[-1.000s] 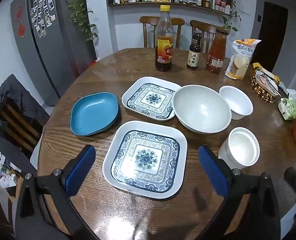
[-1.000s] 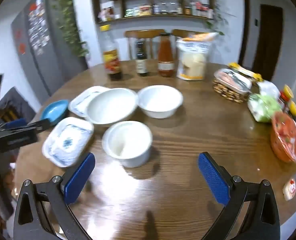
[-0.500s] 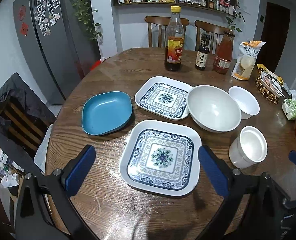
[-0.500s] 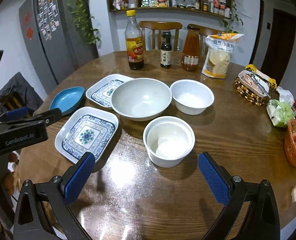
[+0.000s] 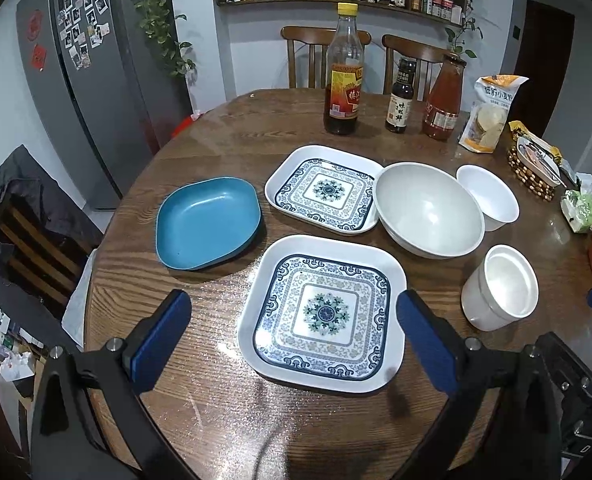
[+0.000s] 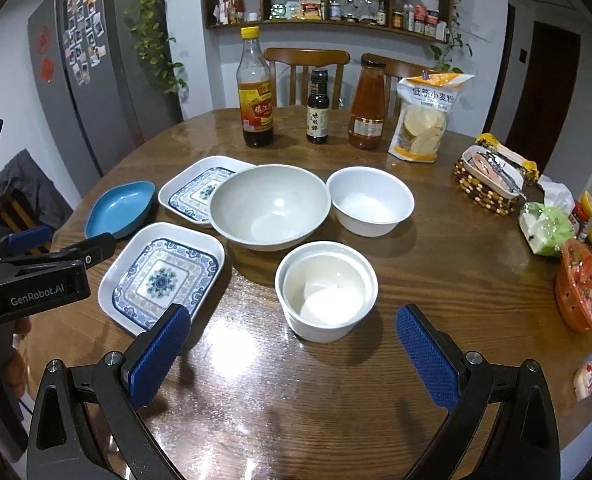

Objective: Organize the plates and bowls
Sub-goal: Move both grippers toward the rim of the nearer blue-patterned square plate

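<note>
My left claw (image 5: 294,334) hangs over the near edge of the round wooden tabletop (image 5: 216,144), its blue pads spread wide with nothing between them. Just past them lies the near patterned square plate (image 5: 323,313), flat on the wood. Beyond it sits a second patterned square plate (image 5: 323,189), and to the left of both rests the blue dish (image 5: 208,222), apart from each. The large grey-white bowl (image 5: 427,210) touches the far plate's right edge, and its rim overlaps that plate in the right wrist view. A small white bowl (image 5: 489,198) stands just beside the large one on its right. Nearer me on the right is the white cup-shaped bowl (image 5: 501,286), upright and separate from the rest.

My right claw (image 6: 294,350) is likewise held open and empty, pads well apart, hovering above bare wood just short of that white cup-shaped bowl, which appears to have a second bowl nested inside it. Along the far side stand three sauce bottles (image 6: 256,92) and a bag of flour (image 6: 425,116); a woven basket (image 6: 485,184) sits at the right.
</note>
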`<state>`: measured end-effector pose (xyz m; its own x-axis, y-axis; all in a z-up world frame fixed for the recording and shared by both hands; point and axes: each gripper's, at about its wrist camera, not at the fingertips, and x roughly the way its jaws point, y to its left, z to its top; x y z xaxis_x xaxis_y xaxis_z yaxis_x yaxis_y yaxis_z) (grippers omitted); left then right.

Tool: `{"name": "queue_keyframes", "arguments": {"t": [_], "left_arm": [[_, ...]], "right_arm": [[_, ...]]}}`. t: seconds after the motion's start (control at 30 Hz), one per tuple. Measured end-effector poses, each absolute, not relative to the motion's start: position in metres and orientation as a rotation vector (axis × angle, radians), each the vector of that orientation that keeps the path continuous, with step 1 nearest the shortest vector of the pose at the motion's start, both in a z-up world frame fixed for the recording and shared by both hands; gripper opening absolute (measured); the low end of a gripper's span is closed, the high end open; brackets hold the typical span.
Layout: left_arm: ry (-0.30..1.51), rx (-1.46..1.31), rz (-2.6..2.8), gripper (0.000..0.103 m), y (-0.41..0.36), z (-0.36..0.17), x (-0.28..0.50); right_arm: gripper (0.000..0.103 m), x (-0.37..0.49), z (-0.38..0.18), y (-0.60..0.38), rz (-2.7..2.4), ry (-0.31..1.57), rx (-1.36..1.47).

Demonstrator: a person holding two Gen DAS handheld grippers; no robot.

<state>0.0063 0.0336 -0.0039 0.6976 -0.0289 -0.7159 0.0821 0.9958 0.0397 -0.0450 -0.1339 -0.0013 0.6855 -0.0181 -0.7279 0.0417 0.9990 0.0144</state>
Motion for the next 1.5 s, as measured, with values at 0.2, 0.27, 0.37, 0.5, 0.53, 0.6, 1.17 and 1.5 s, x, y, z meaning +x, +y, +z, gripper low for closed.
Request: {"name": "queue_keyframes", "arguments": {"t": [0.2, 0.27, 0.37, 0.5, 0.53, 0.6, 1.17, 1.5], "left_arm": [[0.835, 0.09, -0.067, 0.103, 0.034, -0.007, 0.01], [0.835, 0.1, -0.066, 0.103, 0.033, -0.008, 0.011], [0.852, 0.095, -0.072, 0.103, 0.033, -0.009, 0.011], [0.858, 0.099, -0.071, 0.103, 0.033, -0.01, 0.011], [0.862, 0.093, -0.073, 0.103, 0.034, -0.011, 0.011], [0.864, 0.09, -0.073, 0.103, 0.035, -0.013, 0.011], [0.898, 0.084, -0.082, 0.103, 0.04, -0.02, 0.009], [0.995, -0.027, -0.088, 0.103, 0.06, -0.036, 0.011]], "right_arm": [[0.103, -0.044, -0.001, -0.135, -0.046, 0.812, 0.034], [0.103, -0.044, -0.001, -0.135, -0.047, 0.813, 0.032], [0.103, -0.044, -0.002, -0.136, -0.046, 0.813, 0.032], [0.103, -0.043, -0.002, -0.134, -0.046, 0.816, 0.025], [0.103, -0.043, -0.002, -0.134, -0.044, 0.816, 0.023], [0.103, -0.043, -0.002, -0.132, -0.042, 0.818, 0.02], [0.103, -0.043, -0.012, -0.114, 0.063, 0.852, 0.039], [0.103, -0.038, -0.023, -0.092, 0.185, 0.909, 0.07]]}}
